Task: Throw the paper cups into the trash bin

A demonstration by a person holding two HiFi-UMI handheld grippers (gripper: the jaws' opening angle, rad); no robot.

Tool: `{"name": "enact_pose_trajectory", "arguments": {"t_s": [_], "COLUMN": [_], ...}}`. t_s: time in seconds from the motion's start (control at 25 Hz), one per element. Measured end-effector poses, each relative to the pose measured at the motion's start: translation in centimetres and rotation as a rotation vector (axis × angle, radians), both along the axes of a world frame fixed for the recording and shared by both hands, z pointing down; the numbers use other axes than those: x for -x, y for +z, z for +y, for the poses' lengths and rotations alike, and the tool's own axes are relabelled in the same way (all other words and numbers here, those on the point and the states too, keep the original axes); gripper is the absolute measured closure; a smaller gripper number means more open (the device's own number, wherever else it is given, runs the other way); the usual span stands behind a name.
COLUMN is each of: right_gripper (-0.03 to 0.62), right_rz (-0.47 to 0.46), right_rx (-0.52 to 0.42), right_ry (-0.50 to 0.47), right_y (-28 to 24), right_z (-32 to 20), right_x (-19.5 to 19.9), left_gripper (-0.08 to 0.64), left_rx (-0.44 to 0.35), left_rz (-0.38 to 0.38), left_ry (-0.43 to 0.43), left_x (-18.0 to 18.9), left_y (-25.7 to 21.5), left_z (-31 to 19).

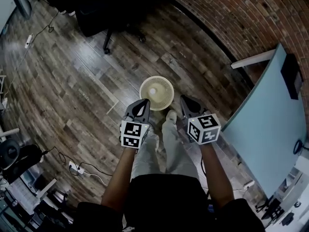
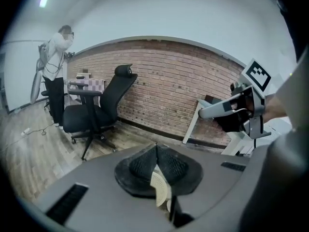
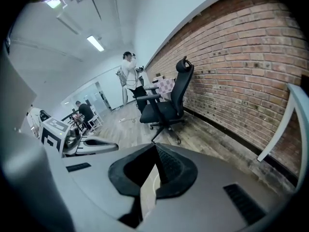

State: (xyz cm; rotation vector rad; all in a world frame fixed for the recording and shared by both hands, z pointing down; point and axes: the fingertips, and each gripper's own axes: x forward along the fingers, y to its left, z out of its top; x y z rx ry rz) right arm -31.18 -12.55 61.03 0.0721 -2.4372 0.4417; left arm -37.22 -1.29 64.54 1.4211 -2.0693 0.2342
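Observation:
The cream perforated trash bin [image 1: 157,93] stands on the wooden floor just ahead of the person's feet. A pale shape shows inside it; I cannot tell what it is. My left gripper [image 1: 142,103] hangs over its near left rim, my right gripper [image 1: 183,100] over its near right rim. Both are shut with nothing between the jaws. In the left gripper view the left gripper [image 2: 155,146] has its pads meeting, a sliver of the bin [image 2: 161,190] shows below them, and the right gripper [image 2: 207,112] is at the right. The right gripper [image 3: 155,146] is shut too. No paper cup is held.
A black office chair [image 1: 111,13] stands beyond the bin near the brick wall [image 1: 241,13]. A pale blue desk top [image 1: 270,129] is close on the right. A power strip with cables [image 1: 79,168] lies at the left. A person [image 2: 55,66] stands far back.

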Motion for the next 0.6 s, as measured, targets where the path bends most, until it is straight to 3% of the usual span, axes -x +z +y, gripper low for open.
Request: {"name": "enact_pose_trajectory", "arguments": {"t_s": [0.36, 0.6], "right_gripper": [0.588, 0.588], "right_rz": [-0.067, -0.137], "right_rx": [-0.092, -0.100], "right_ry": [0.015, 0.031], "right_y": [-7.4, -12.3], "right_z": [-1.0, -0.5], "right_x": [0.0, -0.1], "left_gripper": [0.551, 0.551], "left_rx": [-0.109, -0.182], "left_rz": [-0.058, -0.126], "left_ry": [-0.013, 0.012], "left_x": [0.2, 0.1], "left_y": [-8.2, -14.6], "left_z": [0.1, -0.6]}}
